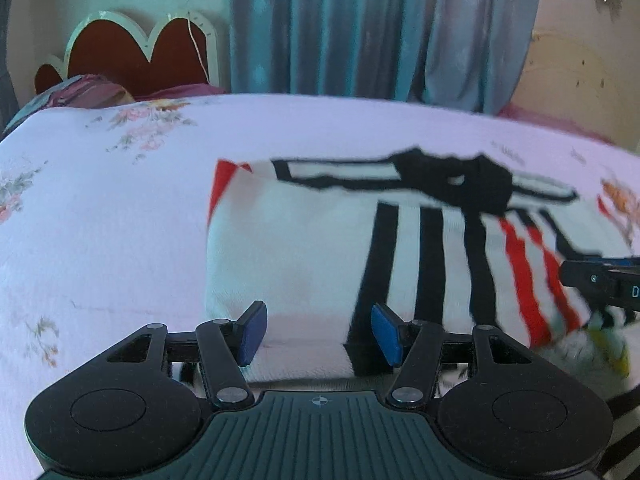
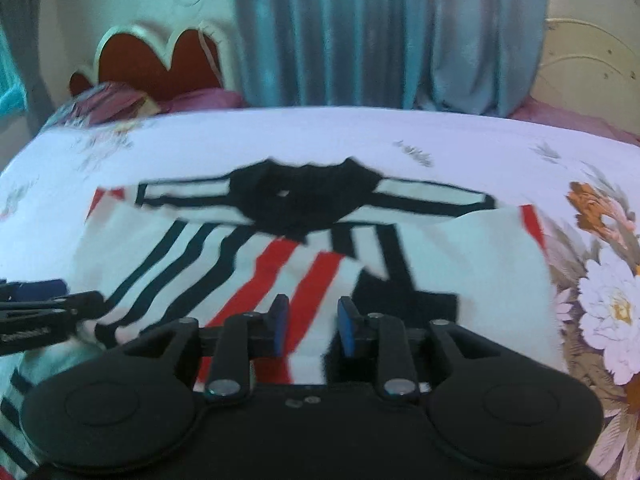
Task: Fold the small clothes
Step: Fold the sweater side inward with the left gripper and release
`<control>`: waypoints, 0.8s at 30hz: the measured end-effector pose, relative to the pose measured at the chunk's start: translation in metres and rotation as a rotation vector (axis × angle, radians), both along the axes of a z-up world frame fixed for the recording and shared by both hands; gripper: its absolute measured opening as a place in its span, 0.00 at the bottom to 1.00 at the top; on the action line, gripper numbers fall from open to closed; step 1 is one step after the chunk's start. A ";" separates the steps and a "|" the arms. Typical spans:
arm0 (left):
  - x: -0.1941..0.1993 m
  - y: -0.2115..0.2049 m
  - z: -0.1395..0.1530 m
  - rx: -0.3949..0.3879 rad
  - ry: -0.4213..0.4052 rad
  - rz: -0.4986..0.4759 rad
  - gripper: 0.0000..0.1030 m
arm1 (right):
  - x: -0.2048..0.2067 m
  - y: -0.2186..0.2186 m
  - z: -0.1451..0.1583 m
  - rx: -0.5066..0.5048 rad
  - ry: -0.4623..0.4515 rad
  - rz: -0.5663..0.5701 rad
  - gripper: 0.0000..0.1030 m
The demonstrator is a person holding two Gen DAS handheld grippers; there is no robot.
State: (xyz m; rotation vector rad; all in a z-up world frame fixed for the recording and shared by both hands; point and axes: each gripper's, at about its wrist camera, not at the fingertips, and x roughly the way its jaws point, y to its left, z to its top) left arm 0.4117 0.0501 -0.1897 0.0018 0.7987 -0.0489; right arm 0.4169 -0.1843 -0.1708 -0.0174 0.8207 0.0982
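A white shirt (image 2: 460, 264) with black and red stripes (black collar at the far side) lies spread on the floral bedsheet (image 1: 100, 208). The left gripper (image 1: 318, 332) hangs over its near hem, jaws wide apart, holding nothing. The right gripper (image 2: 313, 326) sits over the striped middle, jaws narrowly parted, empty.
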 end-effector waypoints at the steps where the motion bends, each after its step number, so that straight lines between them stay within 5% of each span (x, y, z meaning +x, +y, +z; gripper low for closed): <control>1: -0.001 -0.003 -0.004 0.018 0.003 -0.007 0.56 | 0.001 0.002 -0.004 -0.018 0.016 0.001 0.26; 14: -0.008 -0.008 0.002 0.043 0.002 0.014 0.56 | -0.015 -0.027 -0.008 -0.023 0.047 -0.061 0.27; 24: -0.038 -0.040 0.031 -0.003 -0.034 -0.047 0.56 | -0.045 -0.014 0.014 0.041 0.014 0.023 0.29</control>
